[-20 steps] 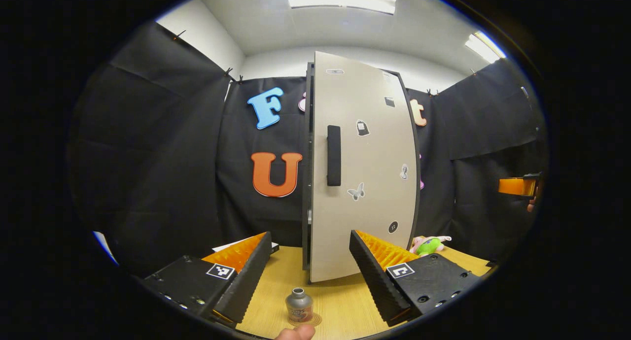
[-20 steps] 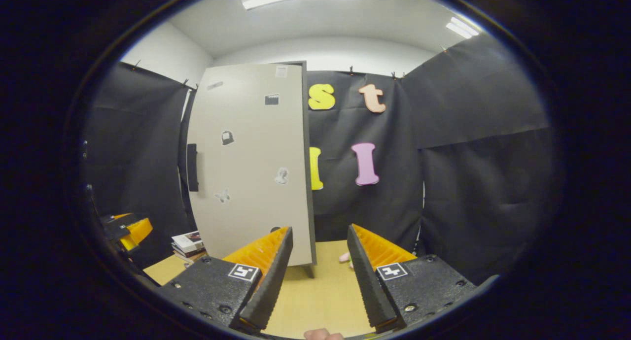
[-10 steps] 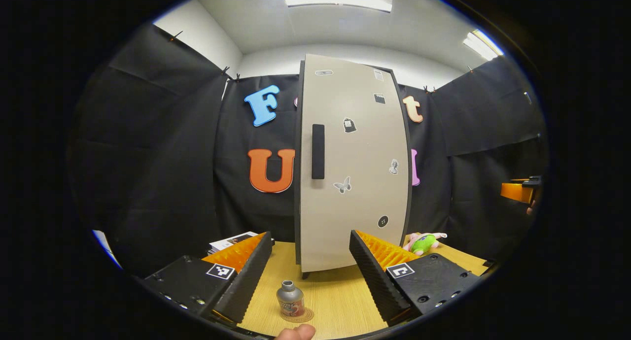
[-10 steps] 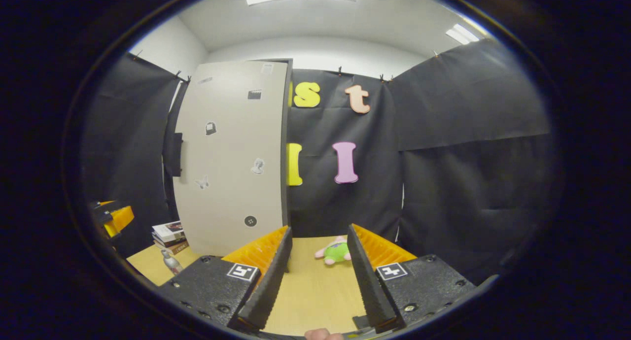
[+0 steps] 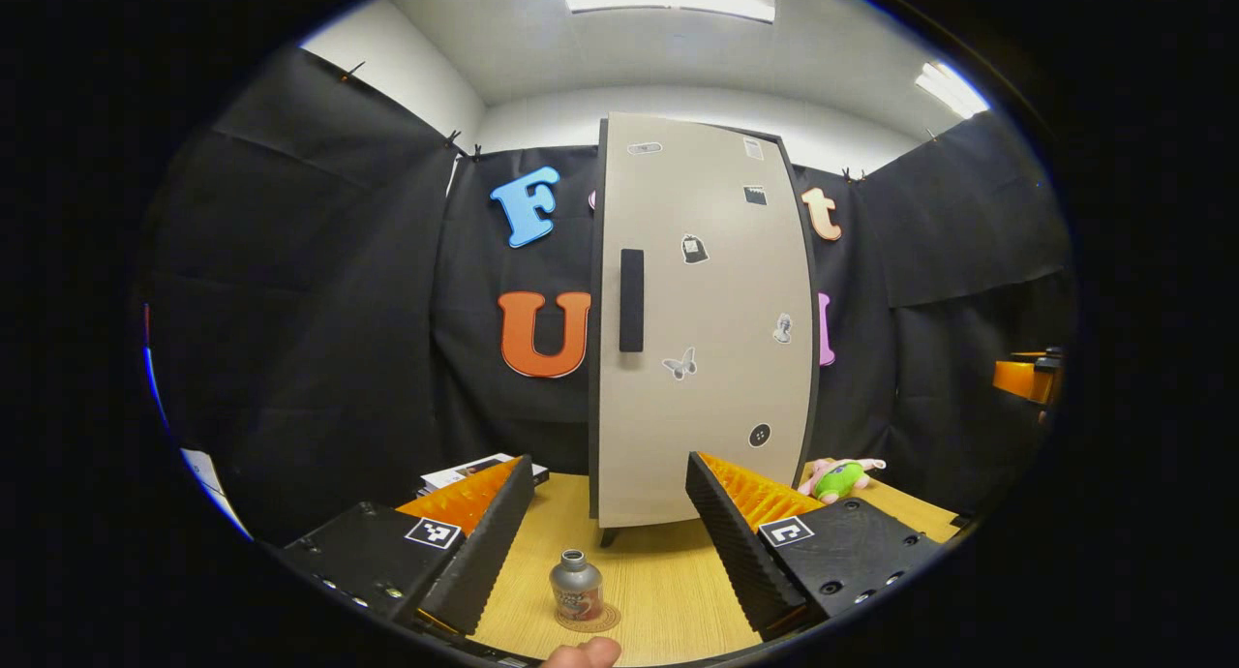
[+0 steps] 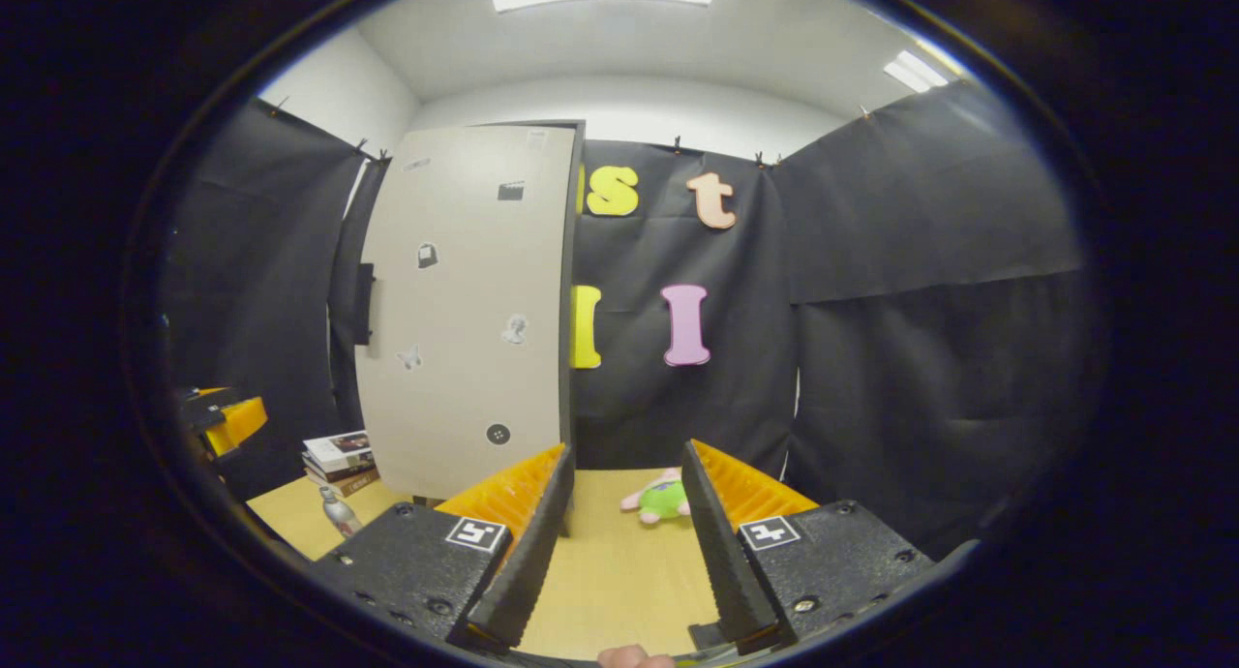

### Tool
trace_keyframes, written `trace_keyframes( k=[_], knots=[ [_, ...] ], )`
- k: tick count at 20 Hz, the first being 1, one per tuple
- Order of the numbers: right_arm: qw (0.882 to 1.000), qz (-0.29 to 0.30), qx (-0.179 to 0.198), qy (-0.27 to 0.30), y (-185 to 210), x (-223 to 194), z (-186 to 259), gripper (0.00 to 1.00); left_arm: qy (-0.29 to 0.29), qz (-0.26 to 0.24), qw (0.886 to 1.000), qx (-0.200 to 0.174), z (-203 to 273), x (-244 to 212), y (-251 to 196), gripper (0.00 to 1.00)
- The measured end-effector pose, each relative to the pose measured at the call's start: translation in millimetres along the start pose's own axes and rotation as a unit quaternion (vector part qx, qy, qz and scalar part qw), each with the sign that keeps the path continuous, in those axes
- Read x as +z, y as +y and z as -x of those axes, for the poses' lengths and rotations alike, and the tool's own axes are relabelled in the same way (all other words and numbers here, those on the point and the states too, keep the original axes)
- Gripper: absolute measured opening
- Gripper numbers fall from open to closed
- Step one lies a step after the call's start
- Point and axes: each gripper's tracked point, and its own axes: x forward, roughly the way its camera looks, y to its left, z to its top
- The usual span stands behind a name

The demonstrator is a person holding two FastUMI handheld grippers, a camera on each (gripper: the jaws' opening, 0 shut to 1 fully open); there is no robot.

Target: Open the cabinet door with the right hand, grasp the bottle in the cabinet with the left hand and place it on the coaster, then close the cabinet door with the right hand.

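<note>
We see small silver metal bottle [image 5: 577, 585] standing on round tan coaster [image 5: 602, 619] | beige cabinet door [image 5: 705, 329] closed | left gripper [image 5: 610, 499] wide, empty | right gripper [image 6: 624, 484] wide, empty: task looks complete.

The small silver bottle [image 5: 577, 586] with a coloured label stands upright on a round tan coaster [image 5: 592, 619], in front of the cabinet. The beige, sticker-dotted cabinet door [image 5: 705, 319] is shut, its black handle [image 5: 631, 300] vertical near its left edge.
</note>
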Motion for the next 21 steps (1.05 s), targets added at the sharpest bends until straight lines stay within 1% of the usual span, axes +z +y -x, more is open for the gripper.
trace_keyframes(
  k=[1,5,9,11,12,13,14,15,21],
  knots=[
    [1.0,-0.004,0.0,-0.001,-1,0,0,0.72,0.001,0.001,1.0,-0.002,0,0,-2,0.95],
    [1.0,-0.008,0.003,0.003,2,-3,0,0.74,-0.002,0.0,1.0,-0.005,1,0,-3,0.96],
    [1.0,-0.008,0.004,0.005,6,-5,1,0.72,0.001,-0.004,1.0,-0.008,4,-3,-5,0.96],
    [1.0,-0.006,0.003,0.009,7,-8,0,0.72,0.002,-0.003,1.0,-0.011,4,-3,-6,0.95],
    [1.0,-0.005,0.002,0.011,7,-9,0,0.72,0.001,-0.004,1.0,-0.012,5,-2,-6,0.96],
    [1.0,-0.005,0.003,0.012,7,-10,1,0.72,0.0,-0.005,1.0,-0.012,5,-2,-6,1.0],
    [1.0,-0.006,0.004,0.013,9,-11,1,0.72,0.0,-0.006,1.0,-0.012,6,-1,-5,0.96],
    [1.0,-0.006,0.004,0.014,9,-12,1,0.74,-0.001,-0.006,1.0,-0.012,6,-2,-7,0.96],
    [1.0,-0.008,0.004,0.01,10,-9,6,0.74,-0.001,-0.005,1.0,-0.015,9,-2,-6,0.96]
  ],
)
